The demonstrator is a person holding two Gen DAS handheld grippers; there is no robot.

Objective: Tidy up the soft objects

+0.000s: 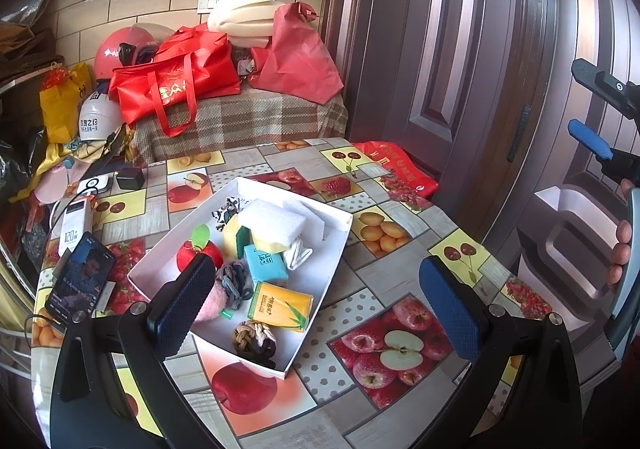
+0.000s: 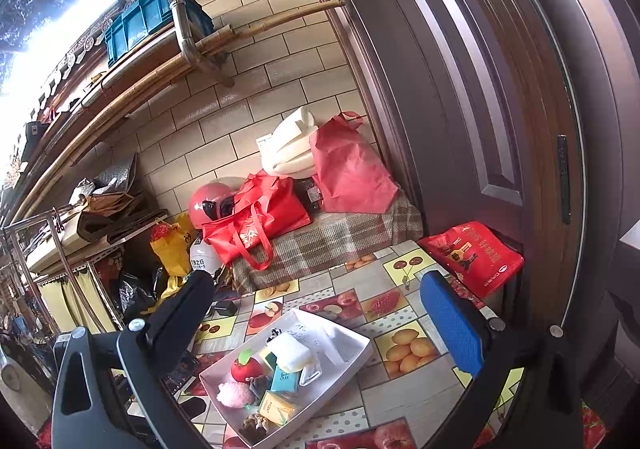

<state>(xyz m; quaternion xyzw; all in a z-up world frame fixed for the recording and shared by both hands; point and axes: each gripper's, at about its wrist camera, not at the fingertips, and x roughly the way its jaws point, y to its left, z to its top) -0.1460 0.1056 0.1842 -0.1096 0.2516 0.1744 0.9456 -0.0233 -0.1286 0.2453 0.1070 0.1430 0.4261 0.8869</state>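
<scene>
A white tray (image 1: 345,226) sits on the fruit-patterned table and holds several soft things: a red plush apple (image 1: 188,253), a white foam block (image 1: 269,218), a yellow-green sponge (image 1: 236,237), a teal tissue pack (image 1: 265,263), a yellow tissue pack (image 1: 280,306), a pink plush (image 1: 210,305) and a braided yarn knot (image 1: 254,339). My left gripper (image 1: 316,309) is open and empty, above the tray's near end. My right gripper (image 2: 320,321) is open and empty, higher up; the tray (image 2: 362,353) lies below it. It also shows at the right edge of the left wrist view (image 1: 596,117).
A phone (image 1: 80,281), a power bank (image 1: 74,223) and chargers lie at the table's left. A red bag (image 1: 400,171) lies at the far right corner by the brown door (image 1: 460,49). Behind stands a plaid-covered bench (image 1: 248,121) piled with red bags, helmets and foam.
</scene>
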